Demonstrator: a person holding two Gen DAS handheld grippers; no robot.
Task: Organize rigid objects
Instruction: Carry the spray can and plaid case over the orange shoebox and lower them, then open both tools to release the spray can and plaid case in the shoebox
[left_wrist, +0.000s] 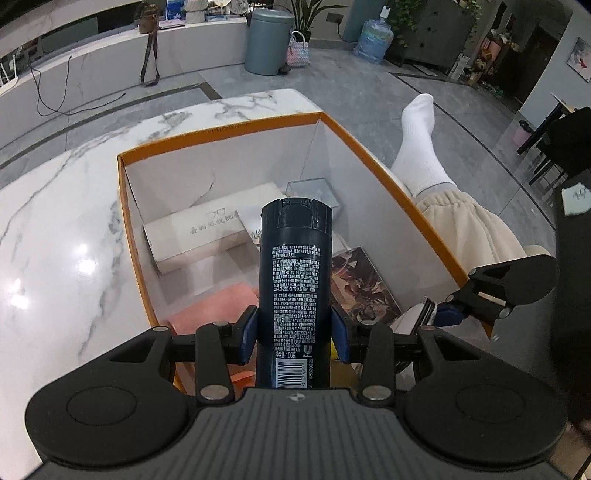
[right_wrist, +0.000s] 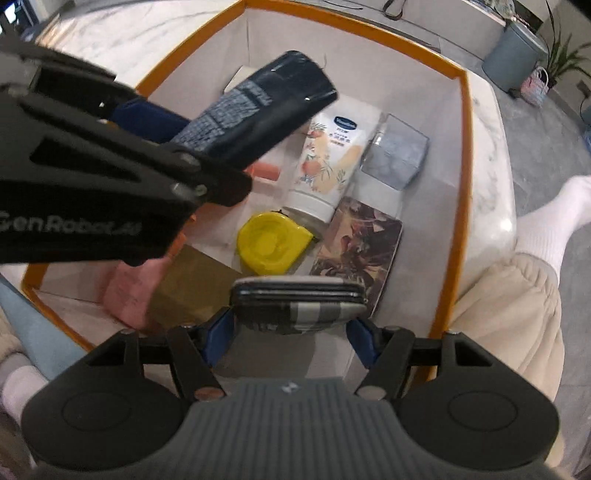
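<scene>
Dark, glossy plastic makes up the bottle, a small stiff cylinder that the left tool has clamped near its base end, cap pointing forward over the open orange-rimmed box on the marble counter. It looks light and rigid, but its smooth round wall could roll or slip between flat pads, so a hold across the middle of the body would likely sit steadier than one near the end. The right tool is closed on a flat checked case, gripped across its width low over the near side of the same box; it seems firm, thin and light, best held by its long edges as now. Below them lie a yellow tape measure, a white cream tube, a clear cube and a printed card box, leaving little free floor.
</scene>
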